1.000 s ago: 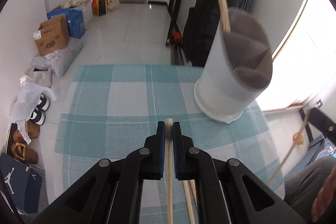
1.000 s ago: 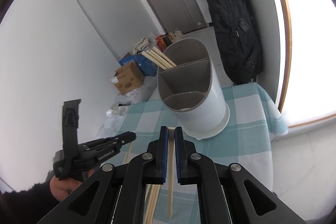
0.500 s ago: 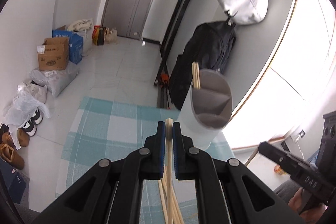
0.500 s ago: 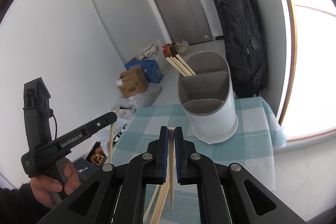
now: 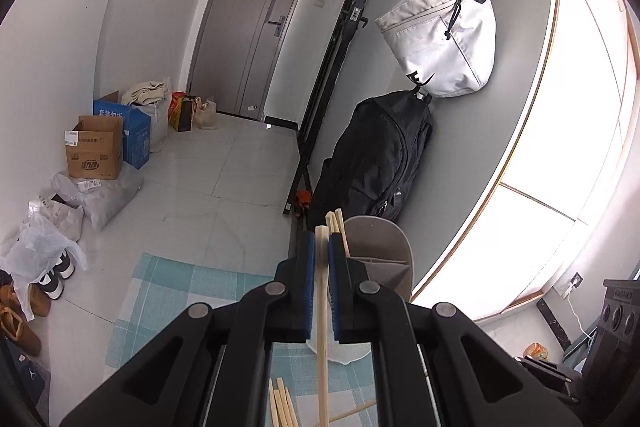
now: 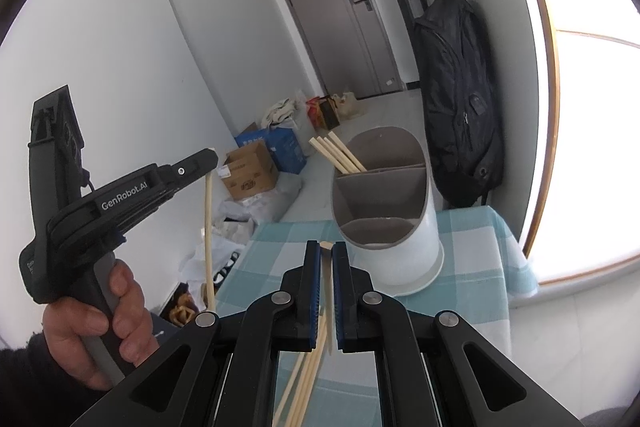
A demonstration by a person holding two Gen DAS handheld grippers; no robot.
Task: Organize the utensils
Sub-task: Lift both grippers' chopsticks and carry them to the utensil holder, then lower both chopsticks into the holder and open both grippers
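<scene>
A white utensil holder point(image 6: 390, 223) with grey compartments stands on the teal checked tablecloth point(image 6: 472, 239). Several wooden chopsticks point(image 6: 338, 155) lean out of its far compartment. My right gripper point(image 6: 326, 251) is shut on one chopstick point(image 6: 327, 291), just in front of the holder. My left gripper point(image 5: 321, 239) is shut on another chopstick point(image 5: 322, 327), raised, with the holder point(image 5: 384, 251) right behind its fingertips. In the right wrist view the left gripper point(image 6: 206, 158) is off to the left in a hand point(image 6: 96, 327), and its chopstick point(image 6: 208, 227) hangs down. Loose chopsticks point(image 6: 304, 379) lie on the cloth.
A black backpack point(image 6: 460, 107) and a white bag point(image 5: 440, 39) hang on the wall behind the table. Cardboard boxes point(image 5: 96, 147), bags and shoes point(image 5: 24, 307) sit on the floor to the left. A bright window point(image 5: 580, 147) is on the right, and the cloth's edge point(image 6: 516, 267) drops off beside it.
My left gripper has risen and tipped upward with its chopstick, so the holder now sits low behind its fingertips. My right gripper has lifted a little with its chopstick.
</scene>
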